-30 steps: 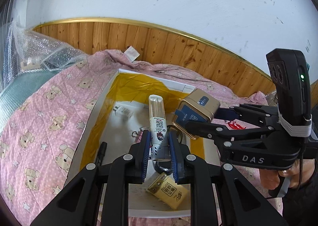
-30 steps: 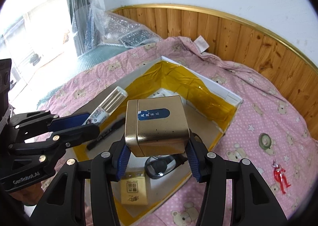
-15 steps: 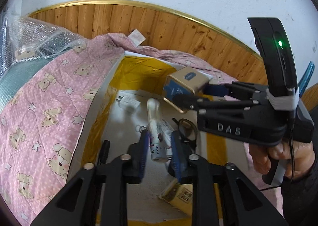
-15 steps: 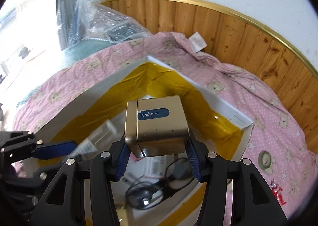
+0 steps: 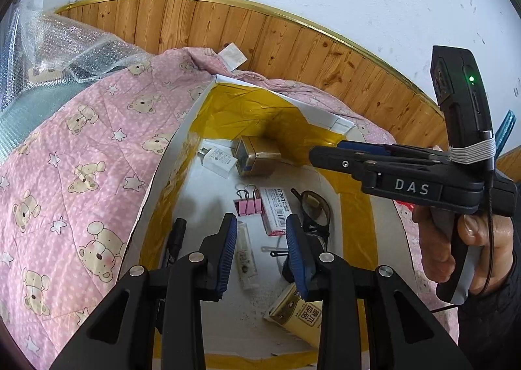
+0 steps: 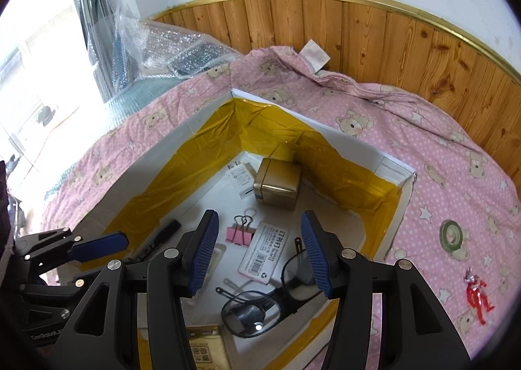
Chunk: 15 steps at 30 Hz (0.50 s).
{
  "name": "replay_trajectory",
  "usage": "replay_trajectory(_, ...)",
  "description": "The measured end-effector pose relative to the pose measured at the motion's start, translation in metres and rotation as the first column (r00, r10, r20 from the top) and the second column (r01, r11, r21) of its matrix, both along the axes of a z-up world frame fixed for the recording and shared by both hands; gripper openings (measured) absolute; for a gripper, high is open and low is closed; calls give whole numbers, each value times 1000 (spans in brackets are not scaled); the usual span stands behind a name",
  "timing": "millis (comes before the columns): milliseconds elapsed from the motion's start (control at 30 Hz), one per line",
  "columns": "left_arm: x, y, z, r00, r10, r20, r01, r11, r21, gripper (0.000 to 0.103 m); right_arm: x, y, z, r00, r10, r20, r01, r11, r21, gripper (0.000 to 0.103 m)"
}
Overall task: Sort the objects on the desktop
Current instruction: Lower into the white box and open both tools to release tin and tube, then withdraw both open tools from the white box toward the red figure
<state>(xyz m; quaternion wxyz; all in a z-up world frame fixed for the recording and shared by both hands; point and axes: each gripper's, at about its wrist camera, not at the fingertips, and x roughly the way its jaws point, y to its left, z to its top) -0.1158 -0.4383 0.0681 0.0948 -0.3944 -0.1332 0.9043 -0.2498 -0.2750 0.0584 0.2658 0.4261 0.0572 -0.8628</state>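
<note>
Hovering spread and empty over the box (image 6: 400,194), both grippers (image 5: 260,249) (image 6: 260,249) face the stiff, slick-looking gold tin (image 6: 276,186), probably best pinched across its flat sides.

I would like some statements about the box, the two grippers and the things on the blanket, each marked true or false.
1. The gold tin lies in the box, near its far corner. True.
2. The right gripper holds the gold tin. False: its jaws are open and empty.
3. The left gripper is shut on the tube. False: it is open, and the tube lies on the box floor.
4. A red toy figure lies on the pink blanket, outside the box. True.
5. The tape roll is inside the box. False: it lies on the blanket.
6. The glasses lie in the box. True.
</note>
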Motion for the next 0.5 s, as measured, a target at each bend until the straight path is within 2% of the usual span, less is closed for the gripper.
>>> replay_trajectory(500,23,23,9,1000,-26,0,26,999,-26,34,43,16,3,999,43,33,-43,999,-16,56)
